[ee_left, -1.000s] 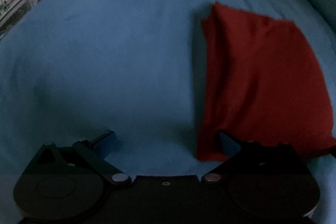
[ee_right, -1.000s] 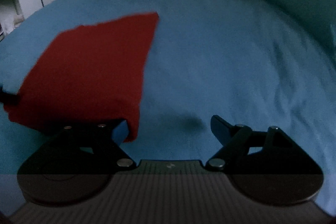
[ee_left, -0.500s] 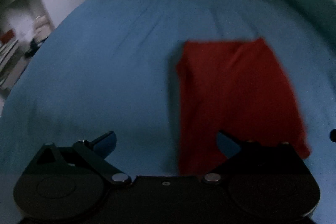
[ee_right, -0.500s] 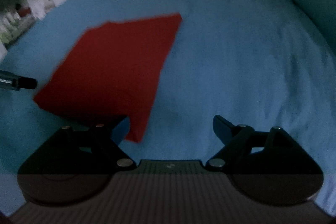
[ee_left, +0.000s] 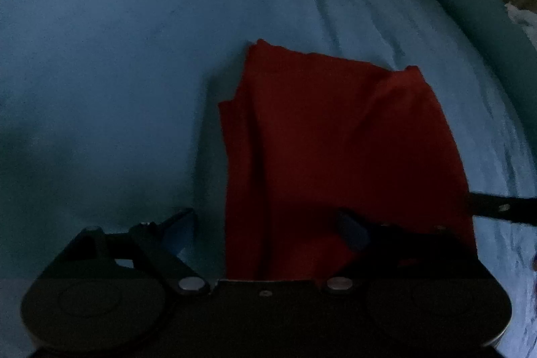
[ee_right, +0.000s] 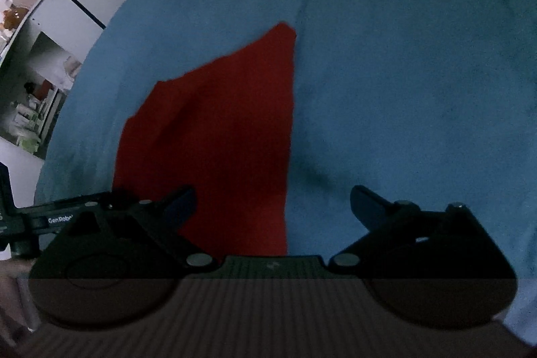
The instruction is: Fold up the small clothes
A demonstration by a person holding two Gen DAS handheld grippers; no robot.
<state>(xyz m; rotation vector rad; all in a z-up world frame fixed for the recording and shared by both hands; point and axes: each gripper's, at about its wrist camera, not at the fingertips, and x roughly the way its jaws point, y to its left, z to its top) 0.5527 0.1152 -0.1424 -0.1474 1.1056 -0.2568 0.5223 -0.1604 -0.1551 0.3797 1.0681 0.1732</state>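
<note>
Both tools are hovering over the red garment [ee_left: 342, 136] on the bed [ee_left: 117, 72]: left tool [ee_left: 268, 223] closing around its near left edge, not yet gripping; right tool [ee_right: 272, 203] wide open, empty.

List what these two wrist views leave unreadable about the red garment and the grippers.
- Red garment, left wrist view: near edge hidden behind the left gripper, whose jaws are closing around that edge; contact unclear.
- Same garment, right wrist view: near edge covered by the right gripper, jaws wide open.
- Garment type and layer count: too dark.
- Printed lettering on the left gripper: cut off by the right gripper's finger.
</note>
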